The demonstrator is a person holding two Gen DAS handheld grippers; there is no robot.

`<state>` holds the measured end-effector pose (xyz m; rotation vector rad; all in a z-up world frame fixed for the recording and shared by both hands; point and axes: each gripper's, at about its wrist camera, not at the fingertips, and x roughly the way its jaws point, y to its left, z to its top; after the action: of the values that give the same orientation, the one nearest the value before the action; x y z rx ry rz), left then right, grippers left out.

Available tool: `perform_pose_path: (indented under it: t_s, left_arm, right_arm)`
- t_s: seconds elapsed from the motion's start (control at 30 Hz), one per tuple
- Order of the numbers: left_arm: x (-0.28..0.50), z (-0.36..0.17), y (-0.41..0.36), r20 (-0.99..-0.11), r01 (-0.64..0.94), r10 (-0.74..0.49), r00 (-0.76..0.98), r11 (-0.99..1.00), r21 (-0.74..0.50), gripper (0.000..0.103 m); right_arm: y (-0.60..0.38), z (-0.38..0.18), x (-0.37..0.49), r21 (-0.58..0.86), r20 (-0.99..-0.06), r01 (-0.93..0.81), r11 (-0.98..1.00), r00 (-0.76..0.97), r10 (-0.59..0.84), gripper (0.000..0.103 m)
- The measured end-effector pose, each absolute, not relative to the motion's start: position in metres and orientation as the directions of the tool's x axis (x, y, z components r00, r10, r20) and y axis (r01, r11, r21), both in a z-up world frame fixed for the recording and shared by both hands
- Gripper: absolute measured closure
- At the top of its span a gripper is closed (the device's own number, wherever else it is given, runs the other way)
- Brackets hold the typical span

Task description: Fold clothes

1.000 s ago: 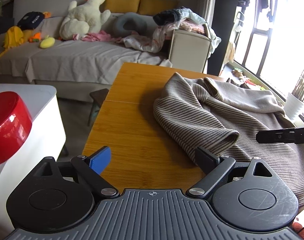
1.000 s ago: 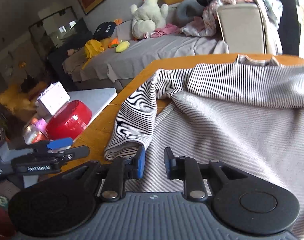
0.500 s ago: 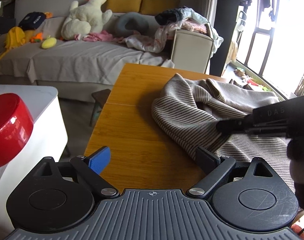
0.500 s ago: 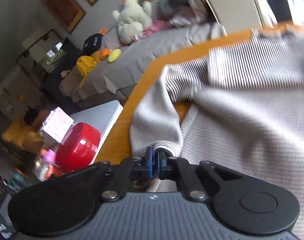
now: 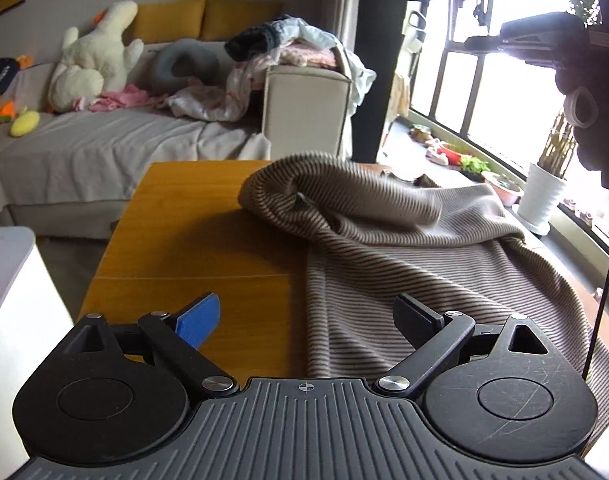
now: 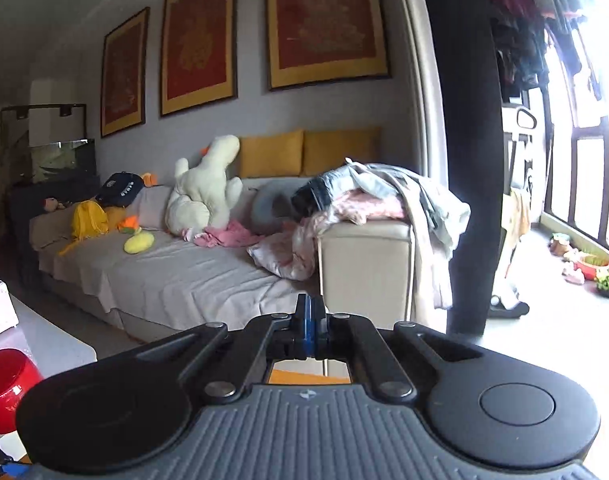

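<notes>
Striped sweater point(image 5: 404, 264) lay on the wooden table point(image 5: 192, 240), filling centre and right of the left wrist view, body spread fairly flat twd the lower right, one sleeve point(image 5: 344, 196) thrown back over it in a loose roll at mid-frame. So prob. one sleeve fold was roughly in, rest not done: no other sleeve folded that I could see, body not halved, edges rumpled, sleeve needed smoothing. Left gripper point(image 5: 308, 320) sat at bottom of frame w/ jaws wide apart, nothing between them, right finger over the hem area, blue pad over bare wood. Right gripper point(image 6: 310, 332) was clamped fully shut, pads together, no cloth visible in them in the right wrist view; it looked at the sofa point(image 6: 176, 276), not the table; in the left wrist view it showed dark at upper right, well above the sweater
</notes>
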<state>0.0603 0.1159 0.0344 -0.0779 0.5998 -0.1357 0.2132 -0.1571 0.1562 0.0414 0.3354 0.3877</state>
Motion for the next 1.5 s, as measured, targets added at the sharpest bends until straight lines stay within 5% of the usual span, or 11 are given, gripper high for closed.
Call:
perform_pose_path:
  t_s: [0.1,0.23,0.27,0.4,0.47,0.7,0.8,1.13,1.33,1.5]
  left_arm:
    - [0.074,0.034,0.106,-0.561,0.125,-0.164,0.812,0.986,-0.107,0.005]
    - [0.086,0.026,0.092,-0.585,0.133,-0.178,0.791,0.984,-0.119,0.005]
    - [0.087,0.024,0.089,-0.593,0.135,-0.181,0.785,0.983,-0.121,0.005]
    - [0.087,0.018,0.081,-0.613,0.146,-0.184,0.769,0.983,-0.112,0.004]
    - [0.089,0.017,0.081,-0.618,0.140,-0.177,0.766,0.984,-0.109,0.004]
    - [0.105,0.017,0.078,-0.633,0.127,-0.172,0.755,0.985,-0.116,0.001]
    - [0.112,0.019,0.071,-0.626,0.144,-0.192,0.756,0.981,-0.126,0.000]
    - [0.142,0.043,0.054,-0.544,0.210,-0.208,0.813,0.976,-0.059,0.000]
    - [0.185,0.036,0.037,-0.494,0.254,-0.277,0.824,0.960,-0.114,0.000]
    - [0.212,0.003,0.023,-0.519,0.237,-0.254,0.816,0.966,-0.100,0.000]
  right_arm:
    - [-0.175,0.124,0.228,0.251,-0.422,-0.372,0.894,0.789,0.447,0.099]
    - [-0.170,0.063,0.243,0.476,-0.521,-0.328,0.816,0.642,0.562,0.058]
    - [-0.162,0.049,0.245,0.491,-0.545,-0.315,0.812,0.616,0.568,0.056]
    - [-0.130,0.006,0.247,0.462,-0.624,-0.321,0.827,0.545,0.560,0.063]
    - [-0.117,0.011,0.243,0.392,-0.620,-0.388,0.834,0.558,0.551,0.100]
    - [-0.176,0.134,0.227,0.253,-0.293,-0.438,0.862,0.815,0.500,0.100]
    - [-0.208,0.135,0.229,0.238,-0.311,-0.371,0.898,0.846,0.432,0.100]
    - [-0.260,0.009,0.245,0.316,-0.610,-0.109,0.942,0.737,0.290,0.099]
    - [-0.261,0.012,0.223,0.239,-0.627,-0.056,0.969,0.754,0.198,0.095]
    - [-0.253,0.030,0.175,0.247,-0.525,-0.068,0.967,0.829,0.192,0.082]
